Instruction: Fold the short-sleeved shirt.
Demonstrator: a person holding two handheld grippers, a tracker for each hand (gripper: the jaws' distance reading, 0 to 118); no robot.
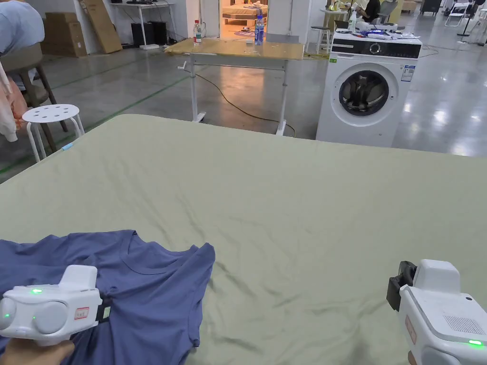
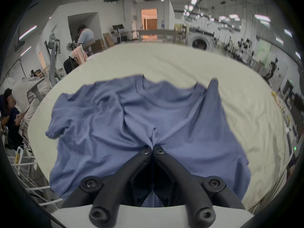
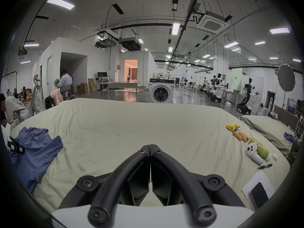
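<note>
A blue short-sleeved shirt (image 1: 142,285) lies crumpled at the near left of the pale green bed sheet (image 1: 295,214), neckline facing away. My left gripper (image 2: 152,146) is shut on a pinched fold in the middle of the shirt (image 2: 164,116), and creases run out from the pinch. In the head view its white body (image 1: 52,309) rests over the shirt, held by a hand. My right gripper (image 3: 150,146) hovers shut and empty over bare sheet at the near right, well clear of the shirt (image 3: 36,149). Its white body (image 1: 442,313) sits at the lower right corner.
On the bed's right side lie a white controller (image 3: 253,152), a green can (image 3: 259,147), orange batteries (image 3: 241,136), a yellow packet (image 3: 232,127), a pen, a phone on paper (image 3: 259,193). Beyond the bed stand a washing machine (image 1: 366,90), a table (image 1: 238,50), a white stool (image 1: 50,116).
</note>
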